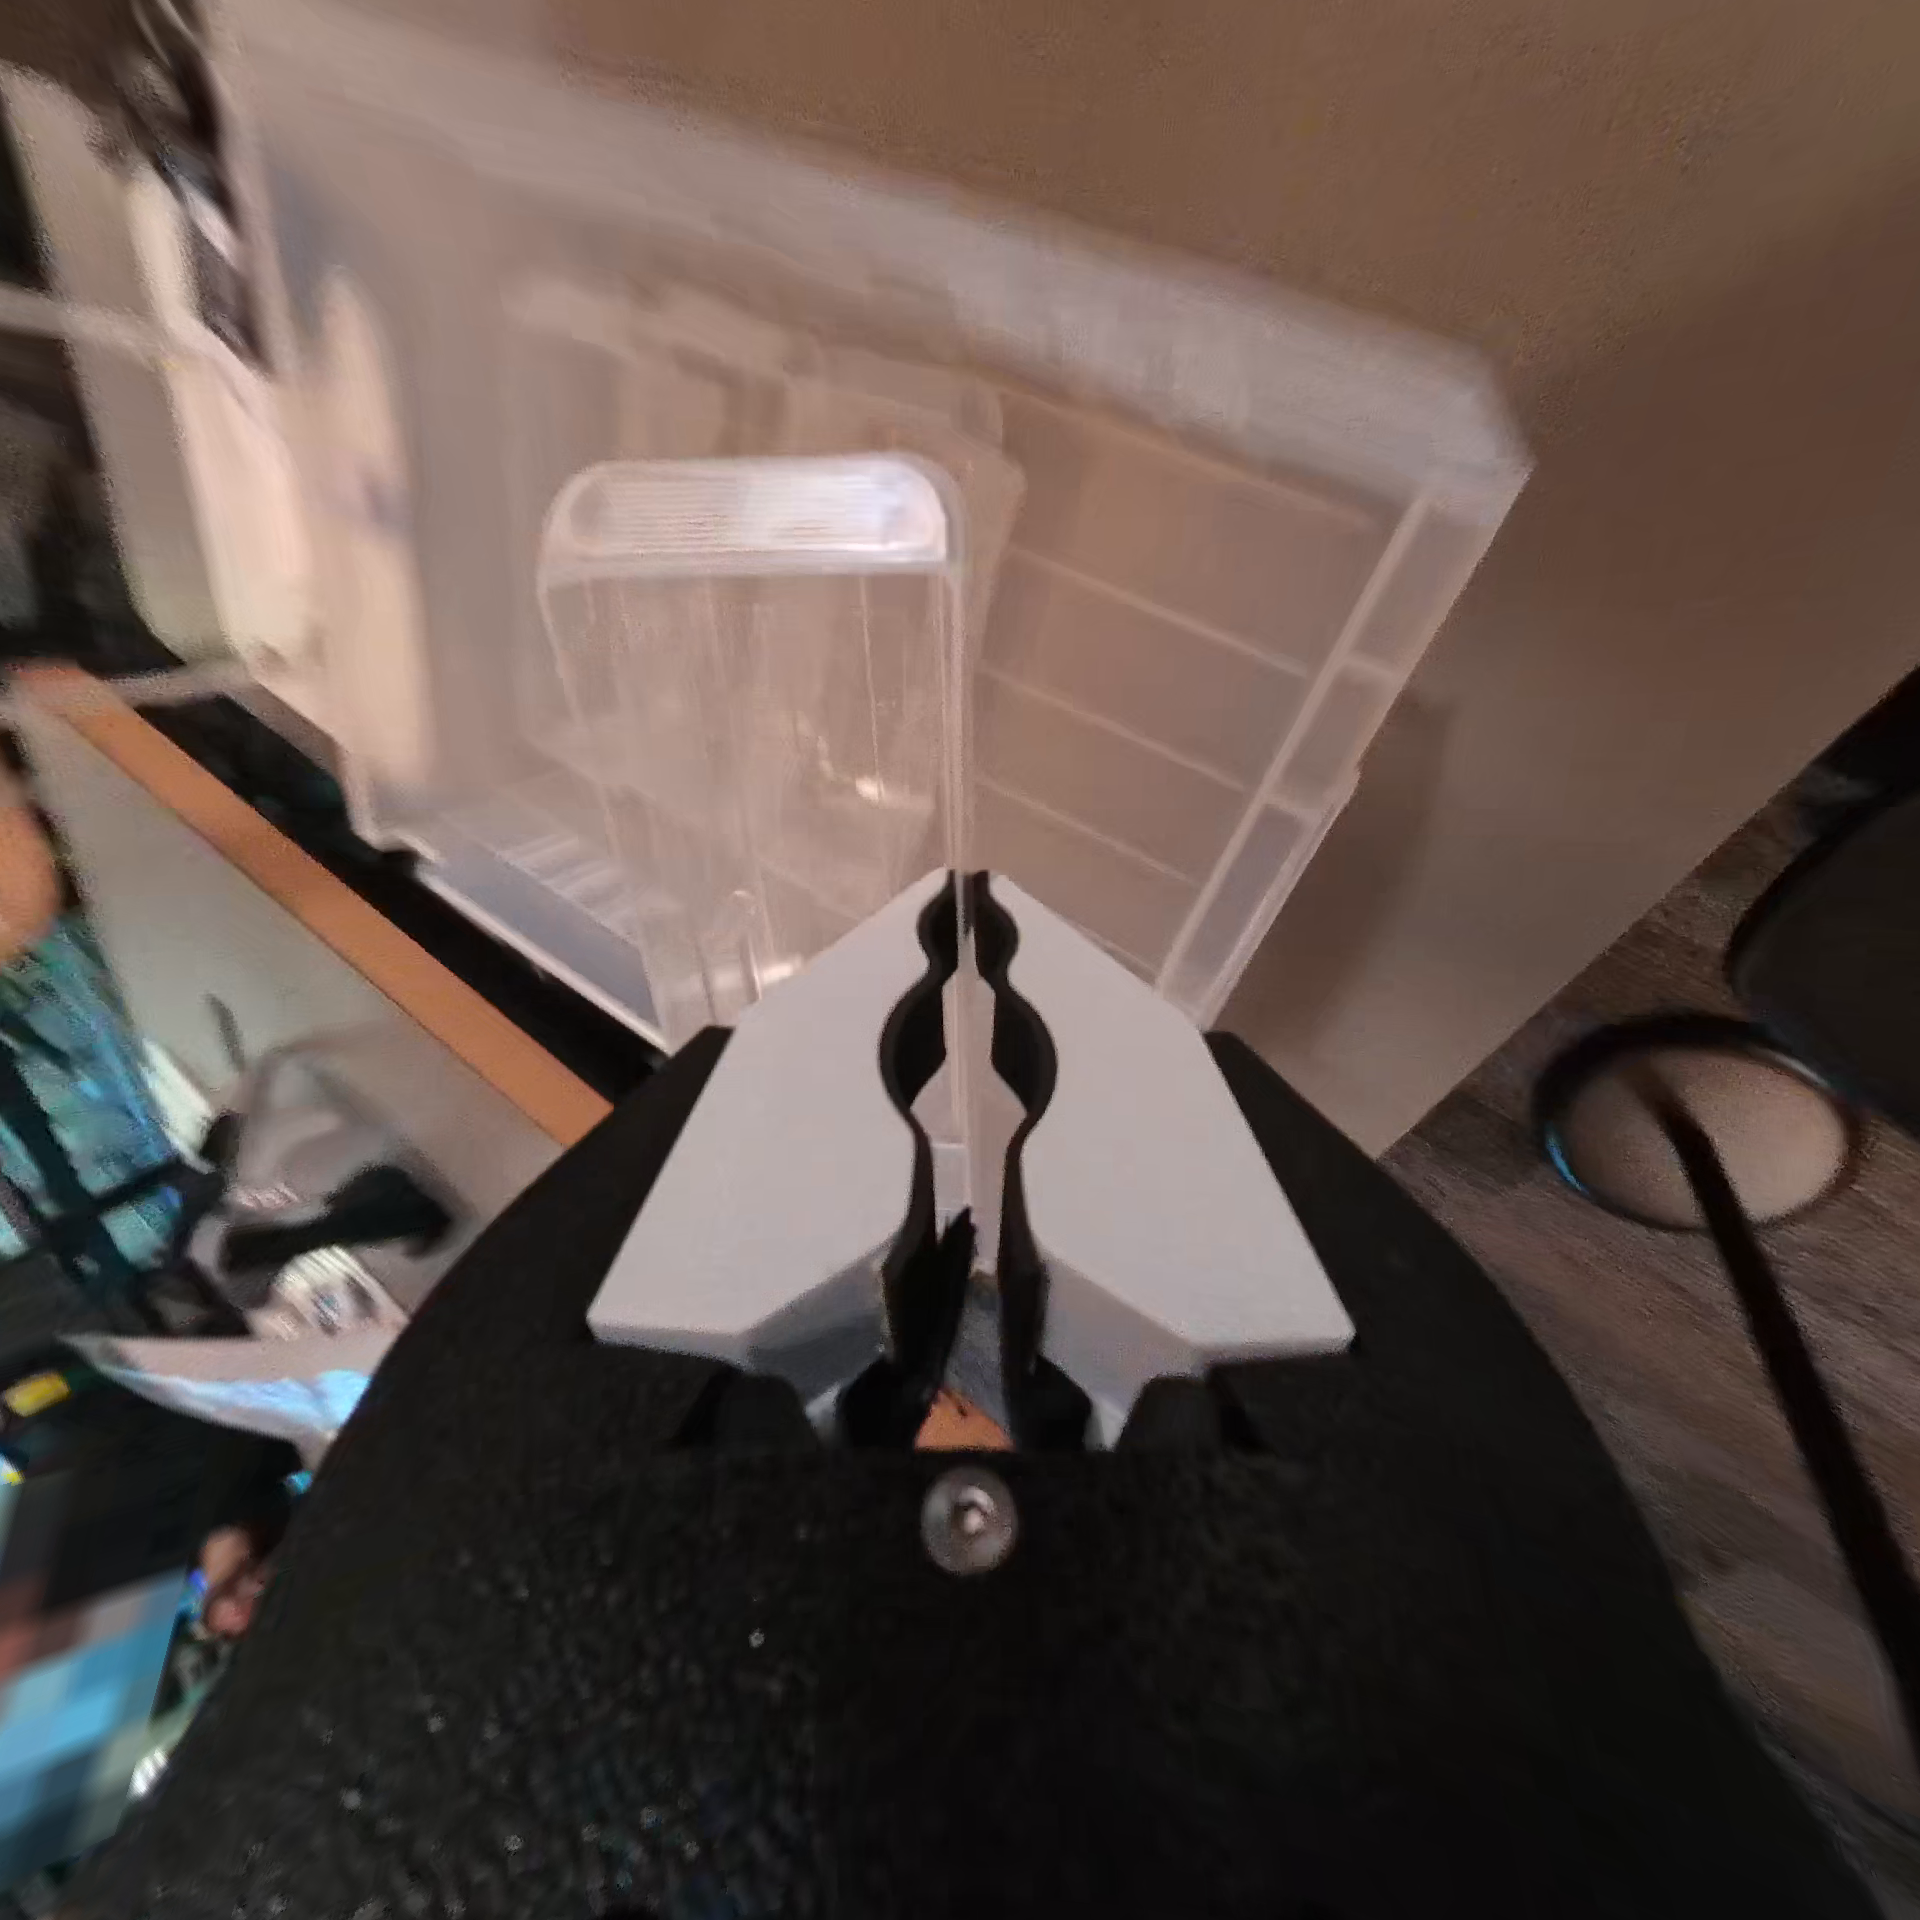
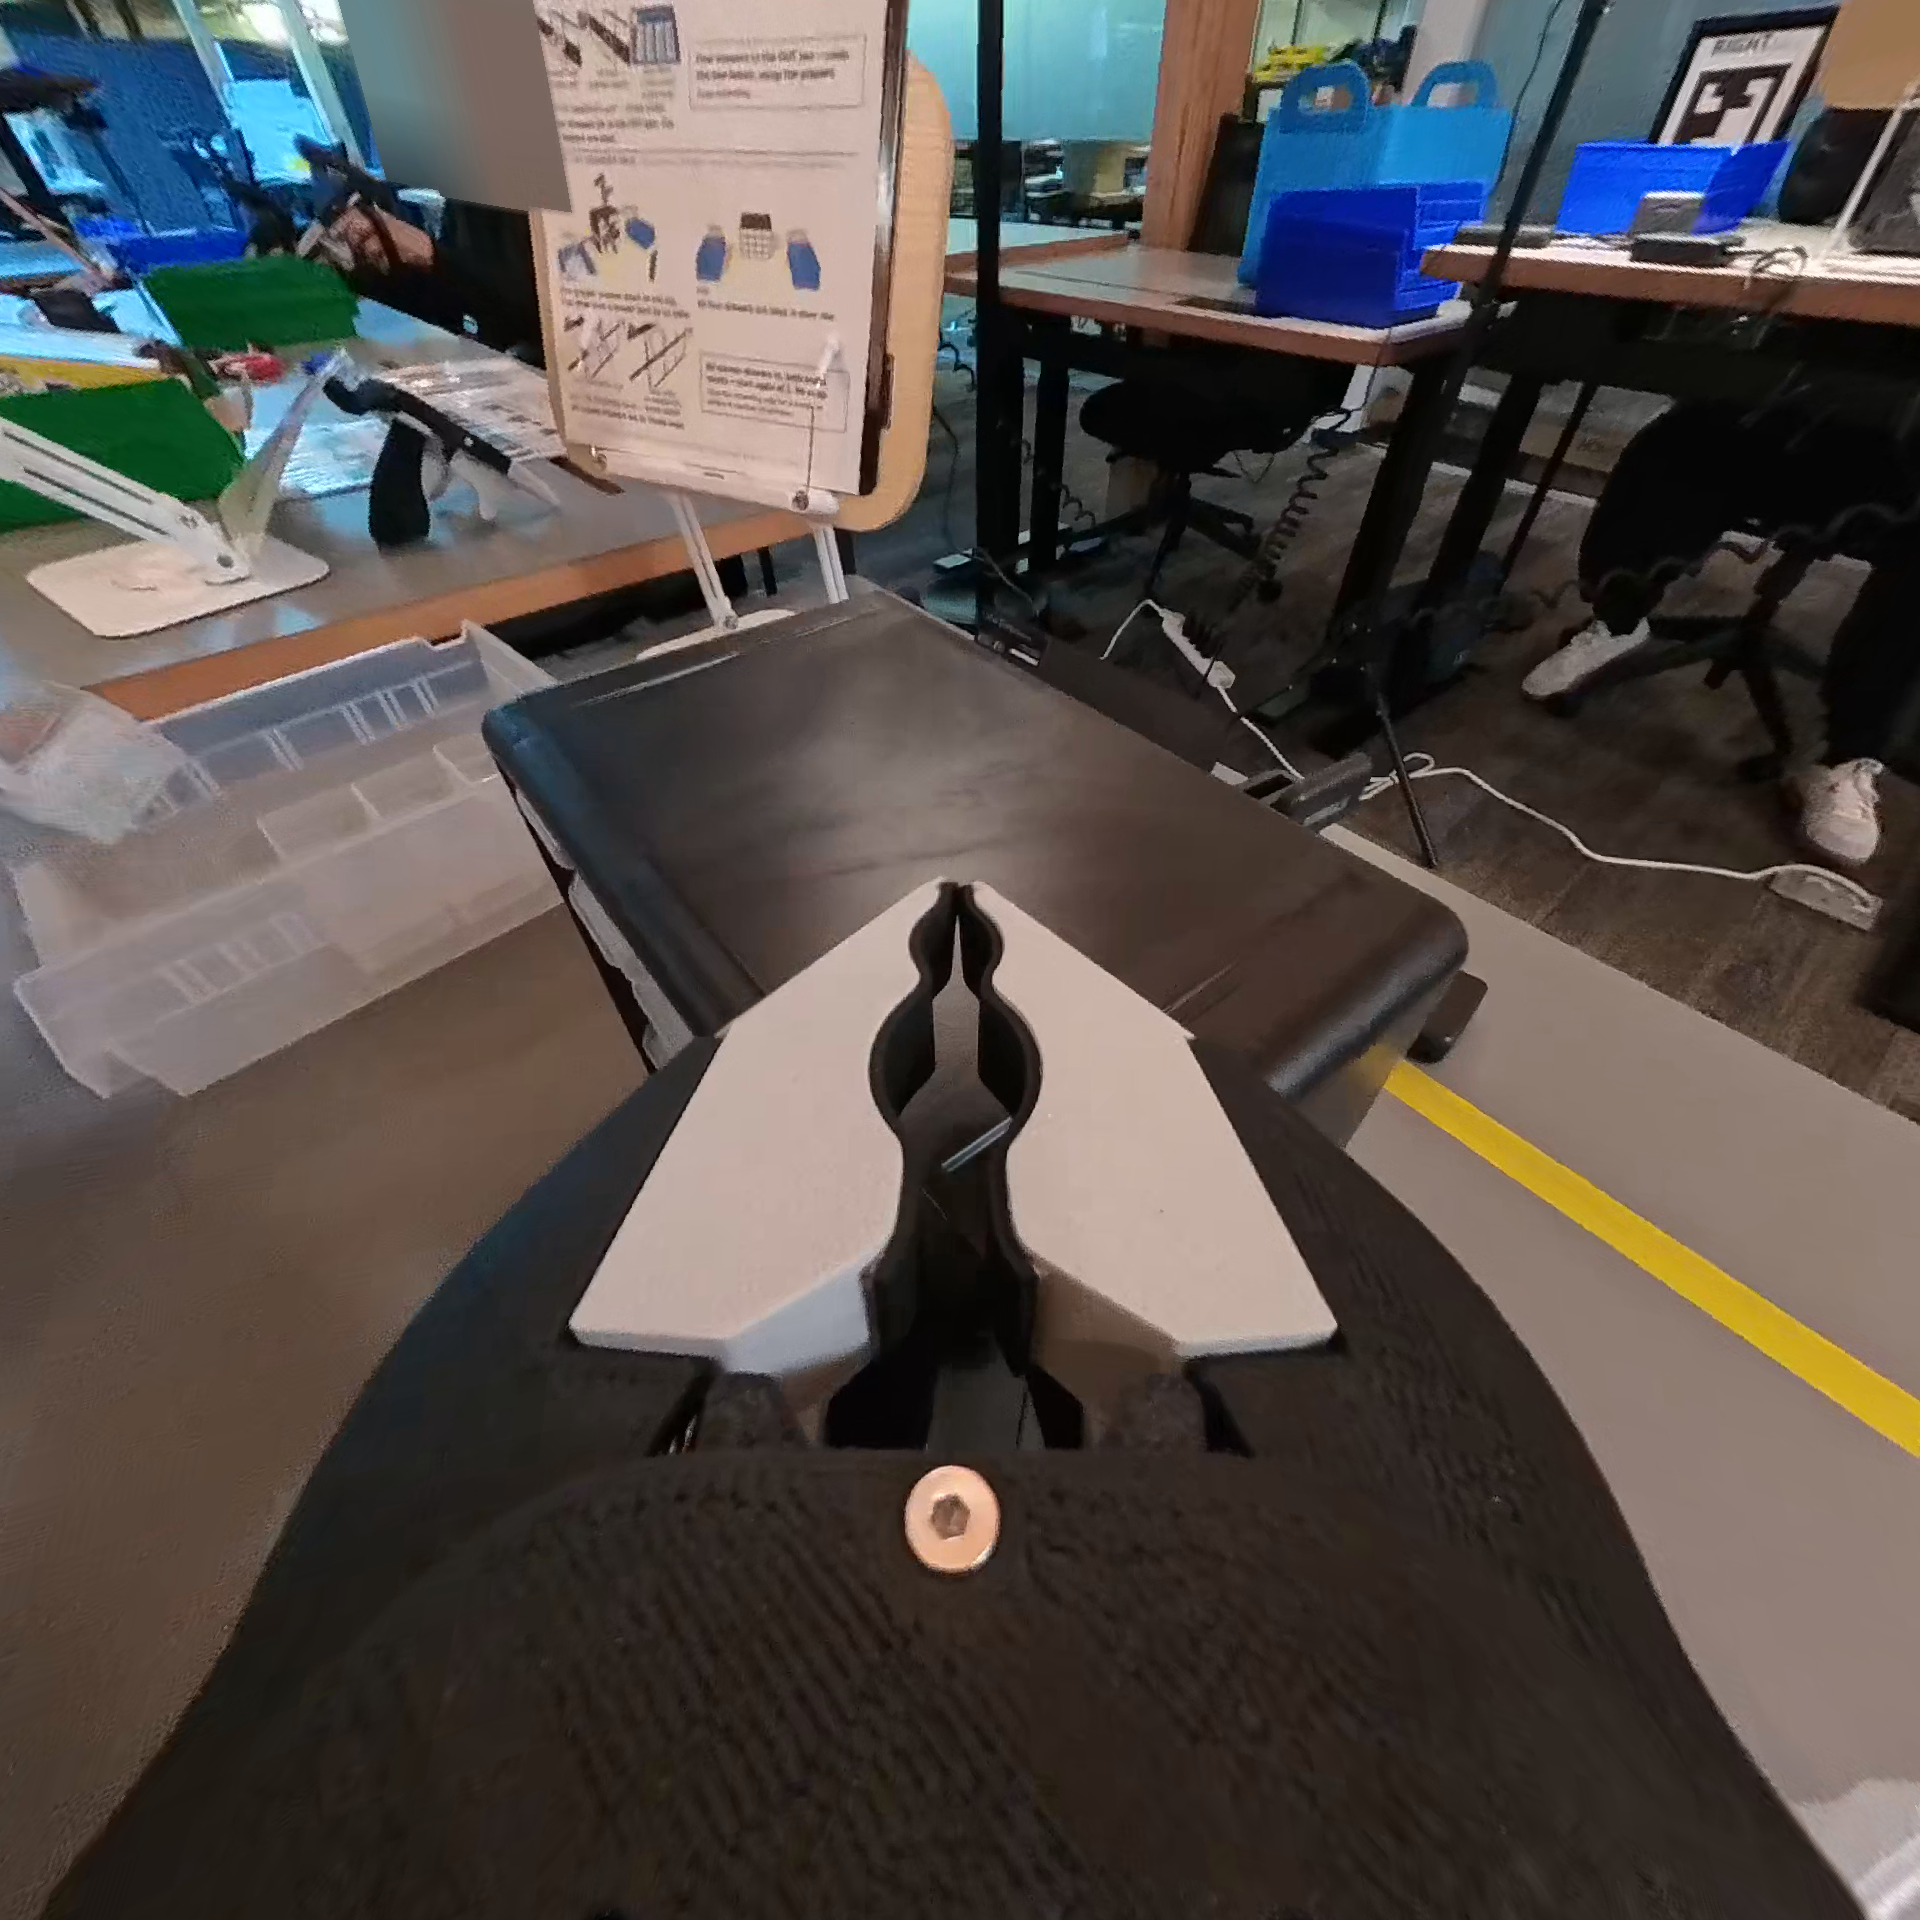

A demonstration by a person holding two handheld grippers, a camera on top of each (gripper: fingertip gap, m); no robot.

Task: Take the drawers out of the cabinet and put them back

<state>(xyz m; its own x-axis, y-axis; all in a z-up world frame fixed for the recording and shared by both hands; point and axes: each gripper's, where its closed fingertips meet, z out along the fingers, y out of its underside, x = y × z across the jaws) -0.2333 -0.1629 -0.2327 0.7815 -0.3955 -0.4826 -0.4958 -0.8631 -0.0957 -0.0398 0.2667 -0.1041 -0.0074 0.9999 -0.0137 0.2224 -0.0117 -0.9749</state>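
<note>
One clear plastic drawer hangs in the left gripper, pinched by its thin wall: light, rigid, probably slippery. The right gripper, clenched and empty, rests over the black cabinet.

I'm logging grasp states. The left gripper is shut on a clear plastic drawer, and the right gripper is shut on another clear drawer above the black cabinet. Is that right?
Not quite. The right wrist view shows the right gripper shut but holding nothing, above the black cabinet. The rest stands: in the left wrist view the left gripper is shut on a clear plastic drawer.
</note>
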